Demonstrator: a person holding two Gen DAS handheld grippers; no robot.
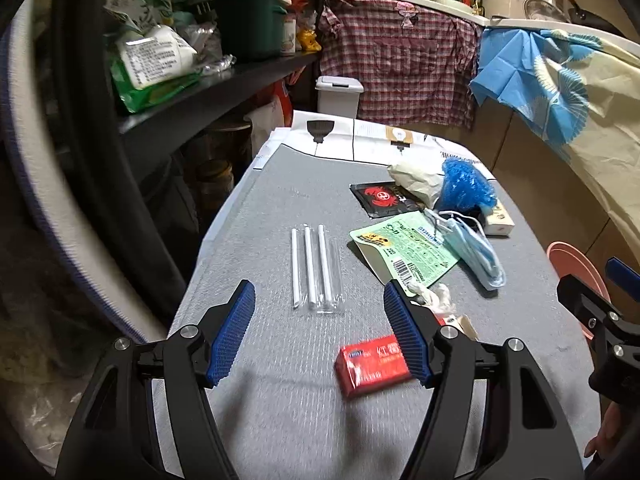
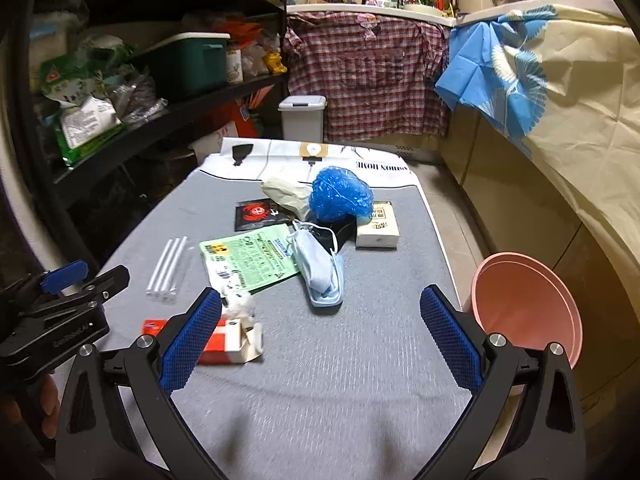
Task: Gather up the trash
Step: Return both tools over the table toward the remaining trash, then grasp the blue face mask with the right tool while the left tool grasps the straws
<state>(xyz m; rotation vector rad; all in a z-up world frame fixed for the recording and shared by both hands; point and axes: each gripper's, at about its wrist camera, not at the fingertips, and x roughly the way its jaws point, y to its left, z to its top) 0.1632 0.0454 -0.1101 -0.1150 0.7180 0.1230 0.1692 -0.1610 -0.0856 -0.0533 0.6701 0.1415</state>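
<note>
Grey mat [image 2: 320,380] strewn with trash: red box [image 1: 374,364] nearest, straws [image 1: 316,270] in clear wrap just beyond, green packet [image 1: 404,248], blue mask [image 2: 320,272], crumpled tissue [image 2: 238,302], blue bag [image 2: 340,196], white box [image 2: 378,224]. Pink bin [image 2: 528,304] waiting off the mat's right edge. Left gripper [image 1: 320,332] above the mat's near end, jaws wide apart, holding nothing, right pad overlapping the red box in view. Right gripper [image 2: 320,344] likewise spread and empty, over bare mat short of the mask. Best taken singly: lower squarely over the red box, pinch across its short sides, lift clear before swinging to the bin. Flat packet likely to need an edge lifted first. Hands best kept well apart.
</note>
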